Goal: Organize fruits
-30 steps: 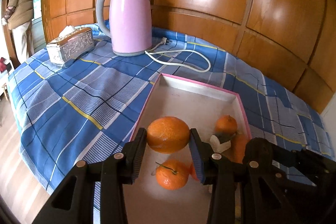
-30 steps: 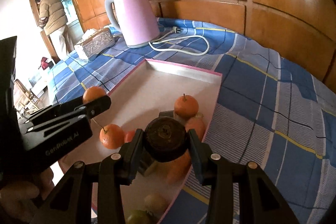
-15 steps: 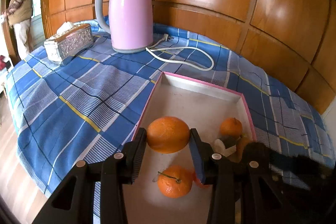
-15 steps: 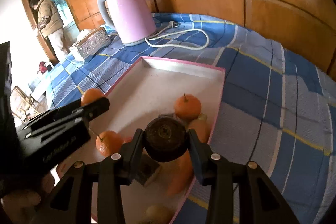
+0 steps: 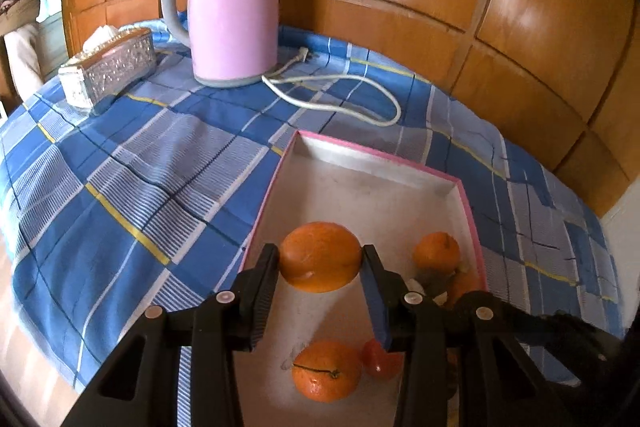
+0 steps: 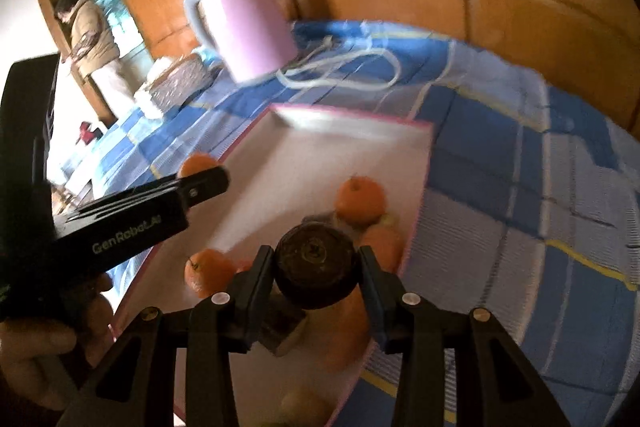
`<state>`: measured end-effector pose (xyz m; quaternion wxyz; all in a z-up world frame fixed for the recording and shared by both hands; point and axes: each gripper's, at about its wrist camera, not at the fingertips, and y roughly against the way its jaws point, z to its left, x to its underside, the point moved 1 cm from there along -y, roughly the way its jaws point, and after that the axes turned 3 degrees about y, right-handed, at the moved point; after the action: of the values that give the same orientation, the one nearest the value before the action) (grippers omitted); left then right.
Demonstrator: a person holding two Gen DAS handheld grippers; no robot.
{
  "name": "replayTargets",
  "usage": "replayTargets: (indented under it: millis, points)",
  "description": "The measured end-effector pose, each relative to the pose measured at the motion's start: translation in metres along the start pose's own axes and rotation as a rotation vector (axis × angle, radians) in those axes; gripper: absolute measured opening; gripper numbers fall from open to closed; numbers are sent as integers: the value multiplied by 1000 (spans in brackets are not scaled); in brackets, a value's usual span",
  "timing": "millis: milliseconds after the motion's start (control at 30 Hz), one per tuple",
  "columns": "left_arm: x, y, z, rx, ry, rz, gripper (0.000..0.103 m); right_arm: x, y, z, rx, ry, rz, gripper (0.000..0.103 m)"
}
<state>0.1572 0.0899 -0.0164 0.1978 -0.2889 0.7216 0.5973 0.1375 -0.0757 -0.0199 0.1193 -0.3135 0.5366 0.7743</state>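
My left gripper [image 5: 320, 263] is shut on a large orange [image 5: 320, 257], held above the pink-rimmed white tray [image 5: 380, 157]. Below it in the tray lie a stemmed tangerine [image 5: 325, 371] and a small red fruit [image 5: 380, 363]; another tangerine [image 5: 436, 250] sits at the tray's right side. My right gripper [image 6: 316, 267] is shut on a dark round fruit [image 6: 315, 265] over the tray's near right corner [image 6: 412, 227]. Under it lie tangerines [image 6: 359, 200] [image 6: 208, 271] and a dark box-like piece [image 6: 280, 327]. The left gripper's body [image 6: 120, 227] shows at the left, held by a hand.
A pink kettle [image 5: 232, 11] with a white cord [image 5: 340, 87] stands at the back of the blue checked cloth [image 5: 120, 167]. A silver tissue box [image 5: 108, 67] lies at the far left. Wood panelling runs behind. A person [image 6: 92, 39] stands far off in a doorway.
The left gripper has carried the orange forward over the tray, nearer the kettle. The right gripper has rolled slightly with the dark fruit, and its view is blurred now.
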Motion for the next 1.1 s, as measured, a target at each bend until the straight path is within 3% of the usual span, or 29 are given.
replayTargets:
  millis: [100,167,300,567,633,700,1100]
  points:
    - [4,-2,1,-16,1,1,42,4,-4,-2,9,-10,7,43]
    - [7,-3,2,-15,9,9,51,8,-6,-3,5,-18,21,43]
    - [12,-1,3,-37,15,7,51,15,-3,-6,-5,-32,14,44]
    - [25,25,6,-87,12,-60,56,23,6,-2,-35,-23,19,44]
    - [29,30,9,-91,17,-68,56,28,10,1,-18,4,5,42]
    - [32,34,10,-99,24,-76,56,32,9,7,-20,43,22,30]
    - [48,50,15,-131,48,-94,62,30,-11,21,22,110,54,30]
